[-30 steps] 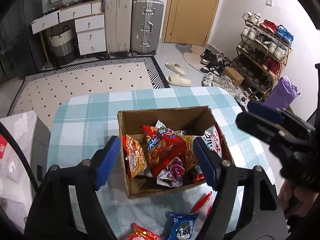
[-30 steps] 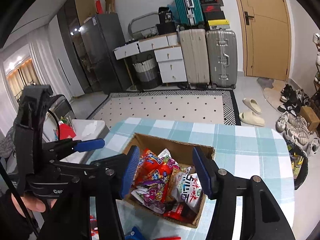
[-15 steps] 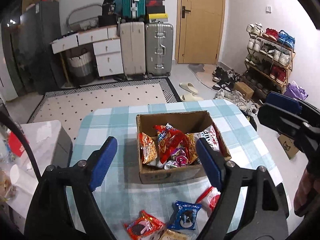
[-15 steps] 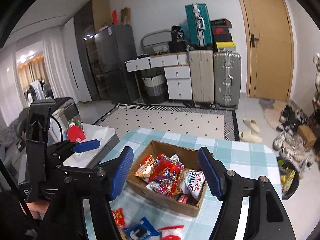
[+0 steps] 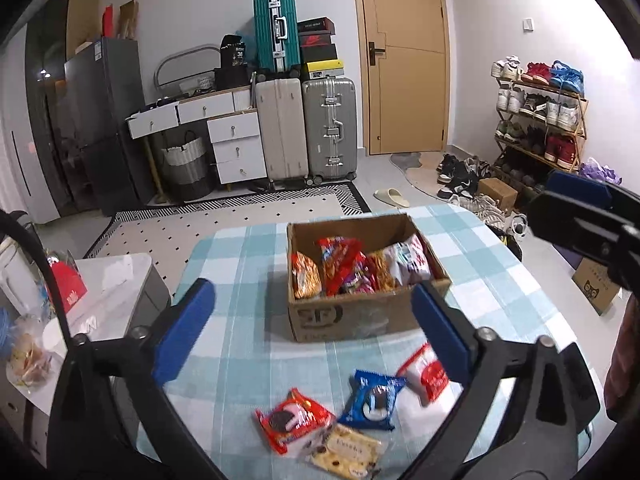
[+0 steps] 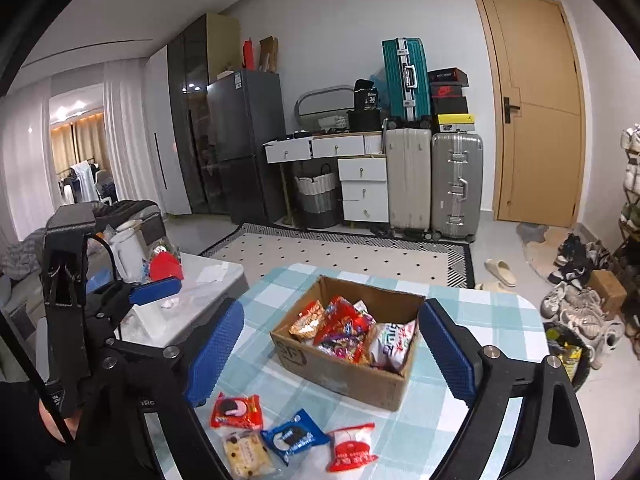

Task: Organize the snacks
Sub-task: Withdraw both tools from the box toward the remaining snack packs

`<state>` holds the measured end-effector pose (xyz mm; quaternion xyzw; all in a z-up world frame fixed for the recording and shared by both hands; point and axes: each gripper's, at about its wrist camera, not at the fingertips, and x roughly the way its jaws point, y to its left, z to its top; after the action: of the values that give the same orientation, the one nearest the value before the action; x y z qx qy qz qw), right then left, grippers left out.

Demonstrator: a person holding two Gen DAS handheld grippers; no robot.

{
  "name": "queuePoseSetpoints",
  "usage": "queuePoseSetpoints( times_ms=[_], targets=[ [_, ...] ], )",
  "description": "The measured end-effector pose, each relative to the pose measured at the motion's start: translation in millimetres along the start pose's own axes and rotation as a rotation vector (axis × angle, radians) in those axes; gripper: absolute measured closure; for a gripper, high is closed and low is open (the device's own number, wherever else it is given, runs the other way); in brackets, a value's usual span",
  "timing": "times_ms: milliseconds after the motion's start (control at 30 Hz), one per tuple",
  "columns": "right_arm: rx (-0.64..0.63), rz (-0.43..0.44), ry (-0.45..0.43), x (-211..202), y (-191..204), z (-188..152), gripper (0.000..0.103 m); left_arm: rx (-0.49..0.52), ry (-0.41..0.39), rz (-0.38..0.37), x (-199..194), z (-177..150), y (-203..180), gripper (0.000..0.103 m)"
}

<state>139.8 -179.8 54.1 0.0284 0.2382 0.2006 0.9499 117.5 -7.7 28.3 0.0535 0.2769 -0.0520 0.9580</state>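
Note:
An open cardboard box (image 5: 352,316) (image 6: 340,376) full of snack bags stands mid-table on the checked cloth (image 5: 240,264). In front of it lie a red cookie pack (image 5: 294,420) (image 6: 237,411), a blue cookie pack (image 5: 374,399) (image 6: 295,437), a yellow biscuit pack (image 5: 346,452) (image 6: 246,454) and a red-and-white pack (image 5: 424,374) (image 6: 352,446). My left gripper (image 5: 316,334) is open and empty above the near table. My right gripper (image 6: 334,350) is open and empty, also raised before the box.
A white side table (image 5: 116,276) with a red item stands left of the table. Suitcases (image 5: 306,128), drawers and a door are at the back. A shoe rack (image 5: 540,120) and shoes fill the right floor.
Both grippers have pulled back and up from the box. The box looks smaller and the loose packs in front of it have come fully into view.

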Motion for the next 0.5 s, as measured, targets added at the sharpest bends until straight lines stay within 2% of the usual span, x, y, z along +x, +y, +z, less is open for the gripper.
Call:
queuePoseSetpoints(
  times_ms=[133,233,500],
  targets=[
    [-0.011,-0.004,-0.027,-13,8,-15,0.006,0.008,0.000,0.011,-4,-19,-1,0.001],
    [-0.017,-0.005,-0.052,-24,13,-30,0.004,-0.024,0.017,-0.006,2,-32,4,0.001],
    [0.055,0.001,-0.040,-24,8,-57,0.001,-0.025,0.063,0.018,26,-80,10,0.001]
  ],
)
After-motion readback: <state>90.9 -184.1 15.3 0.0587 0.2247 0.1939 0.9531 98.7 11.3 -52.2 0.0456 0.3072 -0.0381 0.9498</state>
